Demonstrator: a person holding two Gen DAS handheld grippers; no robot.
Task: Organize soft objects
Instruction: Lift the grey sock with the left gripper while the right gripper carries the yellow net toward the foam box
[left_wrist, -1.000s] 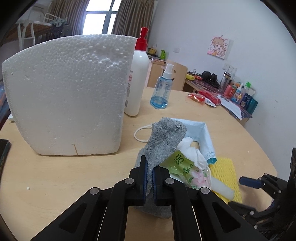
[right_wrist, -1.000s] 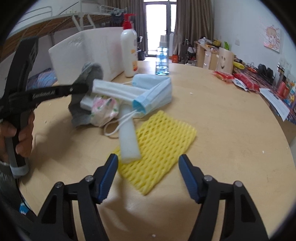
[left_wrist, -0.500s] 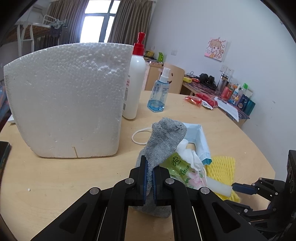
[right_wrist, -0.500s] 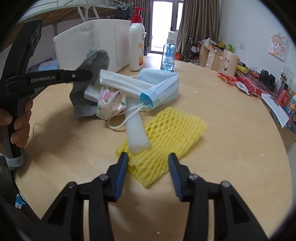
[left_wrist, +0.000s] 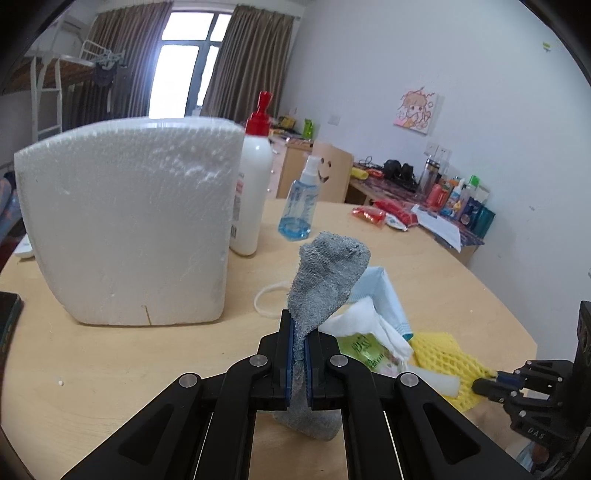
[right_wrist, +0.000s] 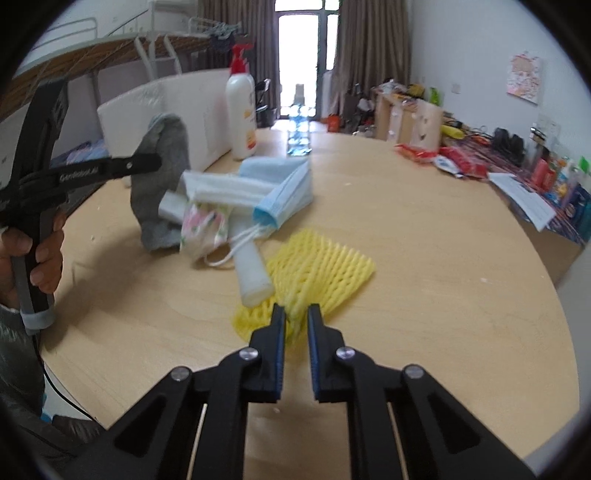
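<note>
My left gripper (left_wrist: 300, 328) is shut on a grey sock (left_wrist: 327, 269) and holds it upright over the round wooden table (left_wrist: 110, 362); the sock also shows in the right wrist view (right_wrist: 162, 181). My right gripper (right_wrist: 296, 314) is shut on the near edge of a yellow foam net (right_wrist: 325, 269), which also shows in the left wrist view (left_wrist: 443, 354). Between them lie a blue face mask (right_wrist: 280, 192), a floral tissue pack (right_wrist: 205, 229) and a white foam stick (right_wrist: 253, 273).
A large white styrofoam box (left_wrist: 125, 229) stands at the left. Beside it are a white pump bottle (left_wrist: 255, 184) and a blue spray bottle (left_wrist: 301, 206). Red snack packets (right_wrist: 447, 158) and papers lie at the table's far right edge.
My right gripper moved forward and closed from wide open onto the yellow net's near edge. My left gripper lifted the sock slightly and stayed shut.
</note>
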